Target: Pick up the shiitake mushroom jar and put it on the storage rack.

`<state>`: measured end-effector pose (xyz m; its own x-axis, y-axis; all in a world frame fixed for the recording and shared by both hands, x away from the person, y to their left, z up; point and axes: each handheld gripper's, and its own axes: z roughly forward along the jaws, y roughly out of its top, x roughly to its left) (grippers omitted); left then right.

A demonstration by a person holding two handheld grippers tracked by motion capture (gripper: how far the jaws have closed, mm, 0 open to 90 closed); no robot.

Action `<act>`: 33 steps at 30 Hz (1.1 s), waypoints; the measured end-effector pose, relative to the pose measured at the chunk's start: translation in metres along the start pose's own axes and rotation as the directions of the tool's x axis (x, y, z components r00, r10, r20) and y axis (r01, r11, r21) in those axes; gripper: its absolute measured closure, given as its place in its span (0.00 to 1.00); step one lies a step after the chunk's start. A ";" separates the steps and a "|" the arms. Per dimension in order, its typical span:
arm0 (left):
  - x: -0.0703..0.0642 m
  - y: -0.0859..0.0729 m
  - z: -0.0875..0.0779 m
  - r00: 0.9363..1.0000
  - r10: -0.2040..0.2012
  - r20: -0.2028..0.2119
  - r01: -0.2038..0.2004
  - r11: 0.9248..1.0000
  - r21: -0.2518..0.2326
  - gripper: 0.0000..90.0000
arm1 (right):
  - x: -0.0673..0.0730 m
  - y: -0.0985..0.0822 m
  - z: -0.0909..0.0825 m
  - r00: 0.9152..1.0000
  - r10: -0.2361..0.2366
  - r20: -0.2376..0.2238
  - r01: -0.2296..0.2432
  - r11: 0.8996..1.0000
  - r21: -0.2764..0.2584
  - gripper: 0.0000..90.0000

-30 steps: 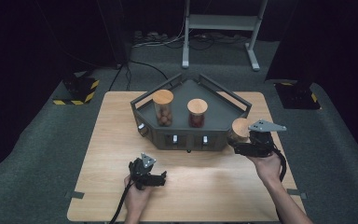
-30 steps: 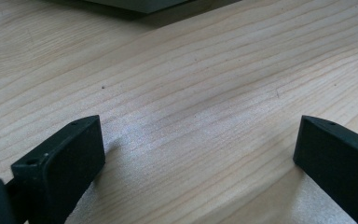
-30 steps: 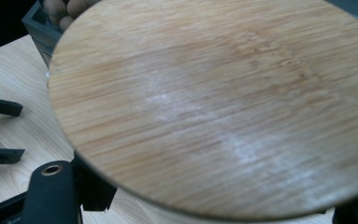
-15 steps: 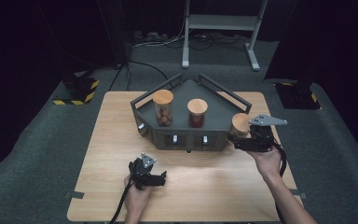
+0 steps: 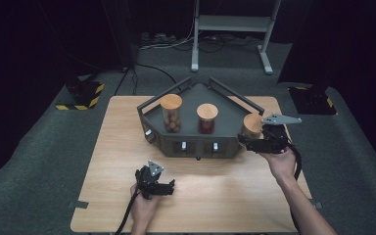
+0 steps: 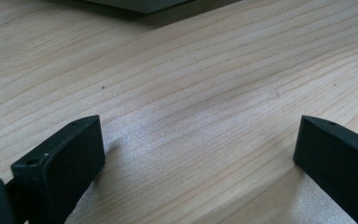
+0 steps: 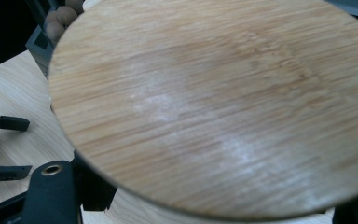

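My right tool (image 5: 248, 141) pinches the wooden-lidded jar (image 5: 252, 126) beside the tray (image 5: 196, 147); a slack grip could tip it.

Jars with wooden lids: three, namely the tall jar (image 5: 171, 113), the middle jar (image 5: 207, 118) and the right jar (image 5: 252, 126)
Dark trays: one, the tray (image 5: 191, 142), frame centre
Tables: one, the table (image 5: 225, 196)
Grippers: two, the left gripper (image 5: 170, 188) and the right gripper (image 5: 242, 141)
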<state>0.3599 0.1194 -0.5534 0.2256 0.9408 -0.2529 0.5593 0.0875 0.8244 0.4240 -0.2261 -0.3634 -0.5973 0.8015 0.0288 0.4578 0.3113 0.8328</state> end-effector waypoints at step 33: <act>0.000 0.000 0.000 1.000 0.000 0.000 0.000 1.000 0.001 0.02 | 0.001 0.024 0.011 1.000 -0.015 -0.002 0.015 1.000 0.010 0.28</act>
<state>0.3599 0.1194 -0.5534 0.2258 0.9407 -0.2530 0.5597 0.0873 0.8241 0.4411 -0.2121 -0.3497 -0.6053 0.7958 0.0174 0.4552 0.3281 0.8277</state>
